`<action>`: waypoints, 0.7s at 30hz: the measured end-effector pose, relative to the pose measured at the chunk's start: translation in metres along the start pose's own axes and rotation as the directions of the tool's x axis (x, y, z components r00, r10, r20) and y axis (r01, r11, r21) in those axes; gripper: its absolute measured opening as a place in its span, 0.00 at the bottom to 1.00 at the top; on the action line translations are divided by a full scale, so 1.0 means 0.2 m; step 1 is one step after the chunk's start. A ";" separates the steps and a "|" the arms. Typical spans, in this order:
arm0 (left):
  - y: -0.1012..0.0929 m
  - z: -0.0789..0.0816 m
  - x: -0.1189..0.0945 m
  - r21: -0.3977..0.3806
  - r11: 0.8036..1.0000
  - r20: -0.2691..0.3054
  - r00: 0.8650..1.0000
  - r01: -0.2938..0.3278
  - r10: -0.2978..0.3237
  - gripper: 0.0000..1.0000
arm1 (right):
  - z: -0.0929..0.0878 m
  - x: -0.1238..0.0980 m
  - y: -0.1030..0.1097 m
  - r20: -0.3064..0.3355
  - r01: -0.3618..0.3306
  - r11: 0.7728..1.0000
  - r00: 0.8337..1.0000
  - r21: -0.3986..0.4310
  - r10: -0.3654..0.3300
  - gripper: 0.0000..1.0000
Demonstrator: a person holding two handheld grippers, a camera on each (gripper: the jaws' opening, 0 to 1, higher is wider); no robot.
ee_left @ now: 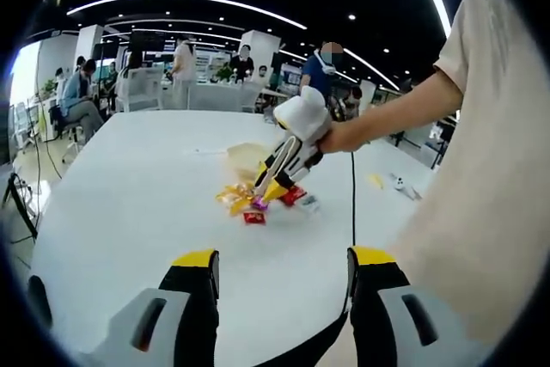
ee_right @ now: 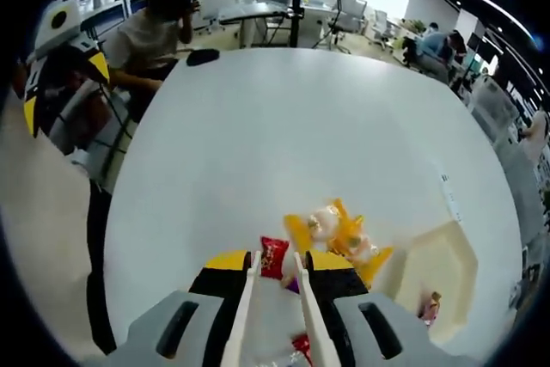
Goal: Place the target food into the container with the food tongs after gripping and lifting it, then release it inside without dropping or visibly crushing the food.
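Open office around my white table point(ee_left: 129, 204), cream container point(ee_right: 443, 268) beside the snack pile point(ee_right: 339, 234), my right gripper point(ee_right: 277, 285) clenched on the tongs point(ee_right: 245, 298) over a red packet point(ee_right: 273, 257), my left gripper point(ee_left: 282, 268) hanging released nearby.
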State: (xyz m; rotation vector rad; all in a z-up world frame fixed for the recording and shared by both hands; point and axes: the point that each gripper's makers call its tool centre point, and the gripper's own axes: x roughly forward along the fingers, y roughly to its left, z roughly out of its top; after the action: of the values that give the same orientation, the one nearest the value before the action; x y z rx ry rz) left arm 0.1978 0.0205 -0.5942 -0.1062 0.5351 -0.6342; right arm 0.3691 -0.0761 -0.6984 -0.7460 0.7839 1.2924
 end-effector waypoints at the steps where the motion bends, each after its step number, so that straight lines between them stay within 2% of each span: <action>1: 0.00 0.00 0.00 0.001 1.000 -0.001 1.000 0.001 -0.001 0.60 | -0.01 0.01 0.00 -0.013 0.002 1.000 1.000 -0.006 -0.002 0.25; 2: 0.01 0.00 0.00 0.002 1.000 -0.001 1.000 0.001 -0.001 0.60 | -0.02 0.02 0.00 -0.027 0.008 1.000 1.000 -0.023 -0.009 0.25; 21: 0.07 -0.04 -0.07 -0.016 1.000 0.006 1.000 -0.011 0.011 0.60 | -0.04 0.12 0.02 -0.064 0.005 1.000 0.998 0.014 -0.004 0.25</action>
State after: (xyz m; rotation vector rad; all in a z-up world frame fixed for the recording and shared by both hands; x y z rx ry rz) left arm 0.1933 0.0408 -0.5984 -0.1202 0.5344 -0.6183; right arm 0.3673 -0.0698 -0.7239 -0.7808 0.8419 1.2630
